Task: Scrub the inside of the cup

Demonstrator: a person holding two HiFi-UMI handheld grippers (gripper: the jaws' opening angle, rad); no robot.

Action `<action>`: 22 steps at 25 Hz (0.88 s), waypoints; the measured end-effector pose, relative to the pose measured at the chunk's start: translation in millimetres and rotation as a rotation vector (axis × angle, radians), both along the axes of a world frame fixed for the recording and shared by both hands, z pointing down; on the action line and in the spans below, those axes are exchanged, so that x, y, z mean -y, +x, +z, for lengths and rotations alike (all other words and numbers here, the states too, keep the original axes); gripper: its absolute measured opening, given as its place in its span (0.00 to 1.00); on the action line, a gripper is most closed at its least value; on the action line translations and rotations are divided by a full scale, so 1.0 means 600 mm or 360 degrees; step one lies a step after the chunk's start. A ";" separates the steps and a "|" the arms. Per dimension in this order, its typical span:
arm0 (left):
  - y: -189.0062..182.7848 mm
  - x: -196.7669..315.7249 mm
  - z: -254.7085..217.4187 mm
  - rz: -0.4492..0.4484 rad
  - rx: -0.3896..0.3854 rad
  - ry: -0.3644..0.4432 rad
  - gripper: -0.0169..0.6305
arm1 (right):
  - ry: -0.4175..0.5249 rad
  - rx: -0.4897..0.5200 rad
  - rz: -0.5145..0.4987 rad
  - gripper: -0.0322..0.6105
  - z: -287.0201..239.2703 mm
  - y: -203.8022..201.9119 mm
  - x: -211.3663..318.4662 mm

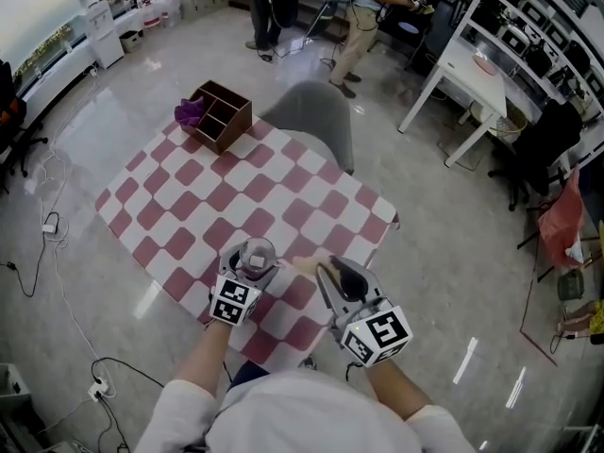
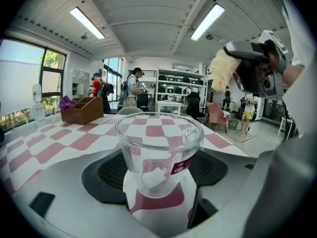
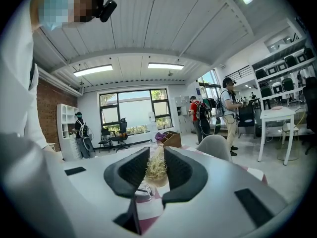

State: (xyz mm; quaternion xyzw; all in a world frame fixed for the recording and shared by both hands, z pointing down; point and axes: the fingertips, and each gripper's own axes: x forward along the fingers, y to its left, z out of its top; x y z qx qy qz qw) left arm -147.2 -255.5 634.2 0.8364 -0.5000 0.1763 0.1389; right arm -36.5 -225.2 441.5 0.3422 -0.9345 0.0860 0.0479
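L gripper [image 2: 157, 171]: jaws closed in on the sides of the cup [image 2: 159, 152]; cup upright betw. pads.
Cup: clear glass, red label on side, nothing in it. Low over near part of table [image 1: 208, 206], right in front of person; can't tell if base touches the cloth.
R gripper [image 3: 157, 175]: jaws nearly together, pinching scrubber [image 3: 156, 165]; pale fibrous tuft sticks out past tips.
Scrubber vs cup: apart. In L gripper view it's up and to the right of rim, not inside.
Table: red/white checks. Wooden box [image 1: 219, 113] w/ purple cloth [image 1: 189, 112] at far corner; grey chair [image 1: 316, 116] just behind.
Bkgd: people [image 1: 357, 31] standing nr shelves.
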 end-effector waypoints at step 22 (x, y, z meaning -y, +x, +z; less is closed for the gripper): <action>-0.049 -0.069 -0.072 -0.0157 0.0096 0.0075 0.57 | 0.0111 0.0042 -0.0057 0.21 -0.028 -0.012 -0.025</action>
